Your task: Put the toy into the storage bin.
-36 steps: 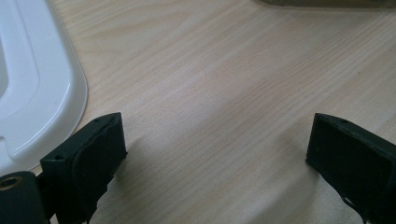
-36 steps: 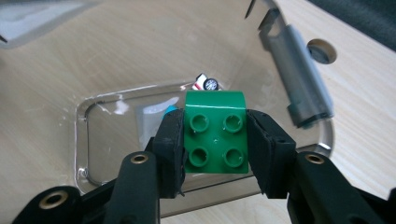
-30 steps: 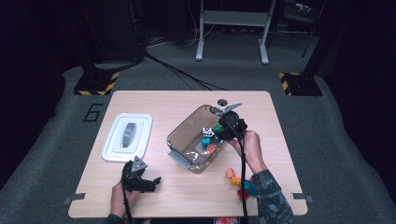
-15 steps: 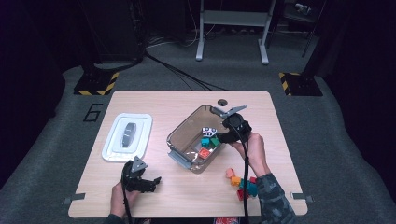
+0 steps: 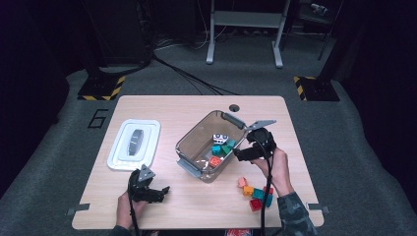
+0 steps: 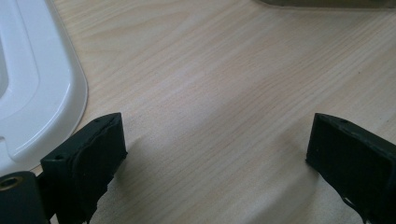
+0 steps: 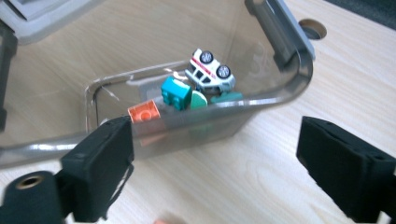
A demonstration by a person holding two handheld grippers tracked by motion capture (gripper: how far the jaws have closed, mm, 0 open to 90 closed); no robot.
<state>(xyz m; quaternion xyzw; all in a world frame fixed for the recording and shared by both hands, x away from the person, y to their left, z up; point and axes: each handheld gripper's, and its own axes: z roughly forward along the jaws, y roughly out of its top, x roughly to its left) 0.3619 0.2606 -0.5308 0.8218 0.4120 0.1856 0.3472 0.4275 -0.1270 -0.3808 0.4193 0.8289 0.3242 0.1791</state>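
On the pale wooden table point(image 5: 187, 105), near its middle, sits a clear plastic bin point(image 5: 209, 146) with grey handles, set at a slant to the table edges. Inside the bin, toward its right end: a white toy car point(image 7: 210, 71) lying wheels-up, a teal block point(image 7: 176, 92) just beside it, an orange brick point(image 7: 144, 112) against the near wall, and a green piece point(image 7: 198, 100), partly hidden by the rim, so its shape cannot be told. Right gripper point(image 5: 244, 151) hovers just outside the bin's right wall, held by the person's right hand point(image 5: 276, 166); its jaws have just been opening and stand wide apart with nothing between them, the bin's curved rim lying beyond the pads in the right gripper view. Loose bricks point(image 5: 254, 191) in orange, teal and red lie in a small cluster on the table near the front right corner, beside the right forearm. Left gripper point(image 5: 156, 192) rests low near the front edge, left of centre, jaws spread and empty over bare wood. White lid point(image 5: 134, 144) lies flat on the table's left side, well apart from the bin; its rounded corner shows just beside one jaw in the left gripper view.
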